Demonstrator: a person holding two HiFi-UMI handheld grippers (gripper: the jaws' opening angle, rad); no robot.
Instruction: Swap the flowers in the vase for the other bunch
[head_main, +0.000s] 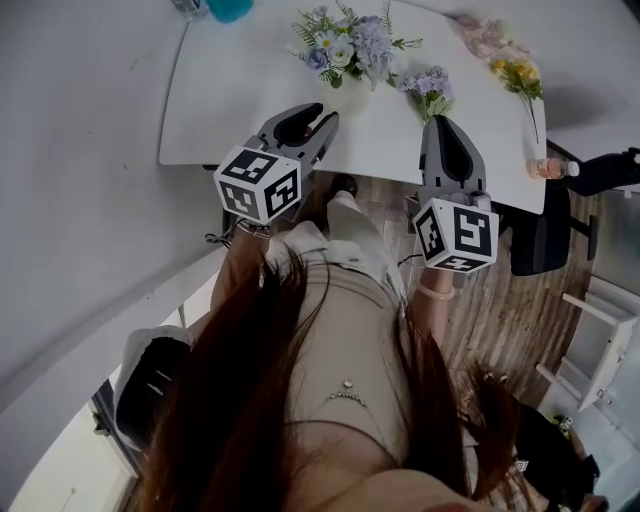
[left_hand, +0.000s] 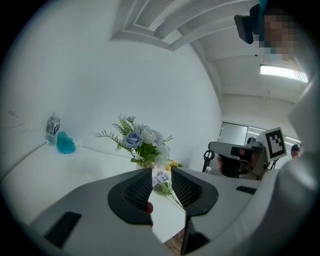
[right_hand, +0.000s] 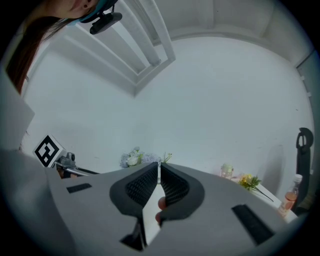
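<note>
Fingers (left_hand: 137, 187) parted on left gripper (left_hand: 161, 172), closed on right gripper (right_hand: 159, 169), both near level.

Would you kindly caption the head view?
The left hand-held gripper and right hand-held gripper face a table with a vase of flowers and a purple bunch.

Office-like room, white table (head_main: 240, 90), black office chair (head_main: 543, 240), wood-plank floor (head_main: 500, 310), plain white walls (right_hand: 210, 100)

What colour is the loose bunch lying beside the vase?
Pale purple with green stems; the loose bunch shows best in the head view.
</note>
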